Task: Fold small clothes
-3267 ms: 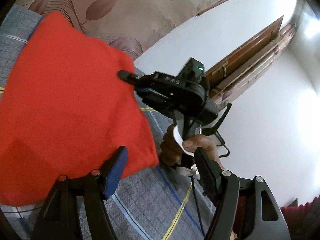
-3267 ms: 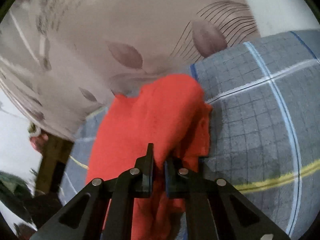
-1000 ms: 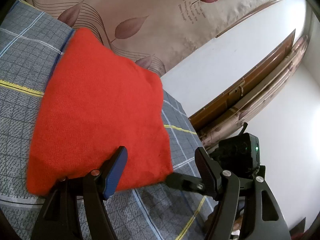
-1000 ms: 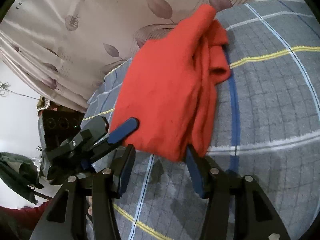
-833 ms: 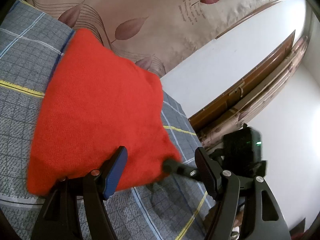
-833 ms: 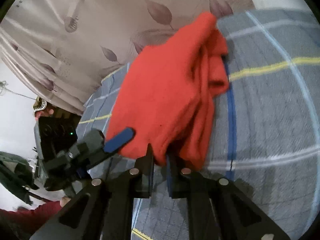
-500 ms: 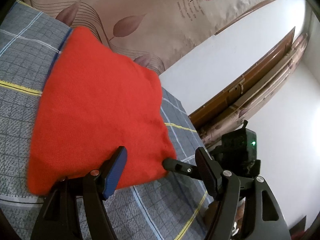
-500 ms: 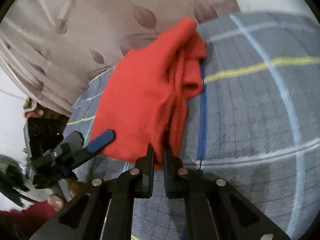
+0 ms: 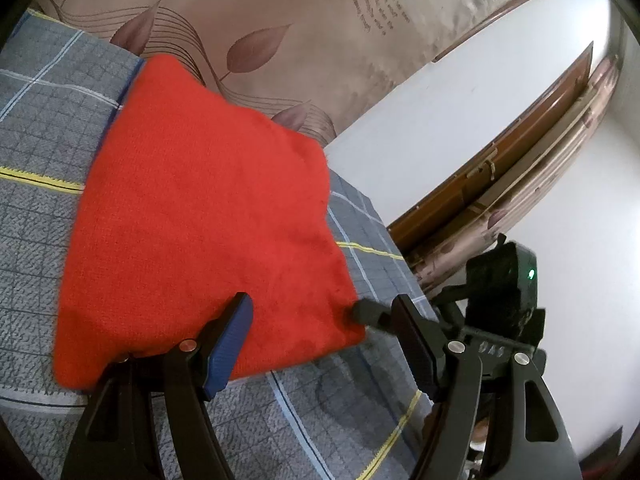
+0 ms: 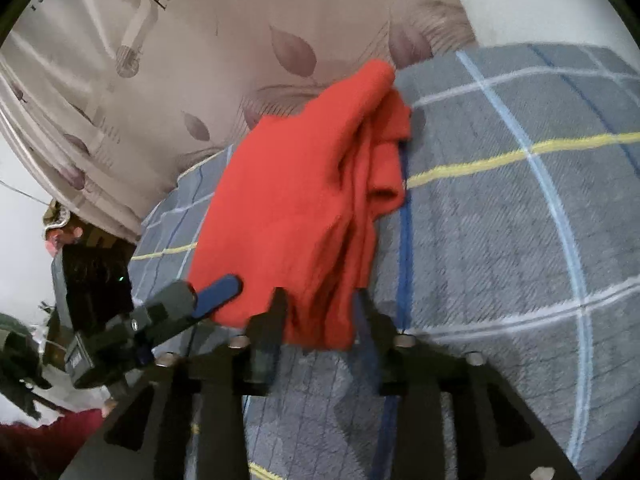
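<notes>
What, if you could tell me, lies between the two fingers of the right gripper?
In the right wrist view, the near corner of the red garment lies between the right gripper fingers, whose jaws are opening and no longer pinch it.

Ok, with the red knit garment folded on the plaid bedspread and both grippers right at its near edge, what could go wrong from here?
1. The right gripper is opening with the near corner of the red knit garment between its fingers; pulling away could snag it and drag the fold open.
2. The layers on the garment's right side look bunched, so the stack may slump.
3. The open left gripper straddles the near edge above the grey plaid bedspread and could nudge it.
</notes>
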`<action>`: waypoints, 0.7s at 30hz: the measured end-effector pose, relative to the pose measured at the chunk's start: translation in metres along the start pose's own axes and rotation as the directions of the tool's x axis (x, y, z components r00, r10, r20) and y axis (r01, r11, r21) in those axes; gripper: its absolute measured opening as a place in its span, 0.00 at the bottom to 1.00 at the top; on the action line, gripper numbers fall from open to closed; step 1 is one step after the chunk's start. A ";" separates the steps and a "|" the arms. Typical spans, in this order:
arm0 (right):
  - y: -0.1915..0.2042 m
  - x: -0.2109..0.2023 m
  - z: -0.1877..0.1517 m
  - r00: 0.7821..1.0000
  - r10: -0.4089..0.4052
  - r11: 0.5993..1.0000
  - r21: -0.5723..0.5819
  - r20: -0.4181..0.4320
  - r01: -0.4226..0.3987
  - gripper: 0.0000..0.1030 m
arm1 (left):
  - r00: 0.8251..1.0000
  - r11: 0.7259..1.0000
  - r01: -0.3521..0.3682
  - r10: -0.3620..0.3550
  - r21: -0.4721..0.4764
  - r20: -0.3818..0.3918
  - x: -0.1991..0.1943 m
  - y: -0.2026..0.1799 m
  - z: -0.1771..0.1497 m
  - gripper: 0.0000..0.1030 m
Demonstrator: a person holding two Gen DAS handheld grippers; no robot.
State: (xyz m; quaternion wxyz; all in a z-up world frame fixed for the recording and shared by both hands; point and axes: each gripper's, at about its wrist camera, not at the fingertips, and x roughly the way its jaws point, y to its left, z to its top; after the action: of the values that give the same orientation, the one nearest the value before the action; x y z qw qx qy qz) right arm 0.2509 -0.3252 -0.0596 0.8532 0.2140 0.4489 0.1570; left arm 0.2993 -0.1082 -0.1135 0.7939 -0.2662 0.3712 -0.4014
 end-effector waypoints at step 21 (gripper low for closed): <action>0.001 0.033 0.011 0.994 -0.103 0.993 -0.054 -0.020 0.102 0.53 | 0.973 0.969 -0.230 0.229 0.092 0.020 0.003 -0.018 -0.006 0.74</action>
State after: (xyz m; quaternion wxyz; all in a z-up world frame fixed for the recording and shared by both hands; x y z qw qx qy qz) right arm 0.2778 -0.3117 -0.0767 0.8605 0.1663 0.4645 0.1271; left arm 0.2879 -0.1211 -0.1056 0.8482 -0.1860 0.3767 -0.3226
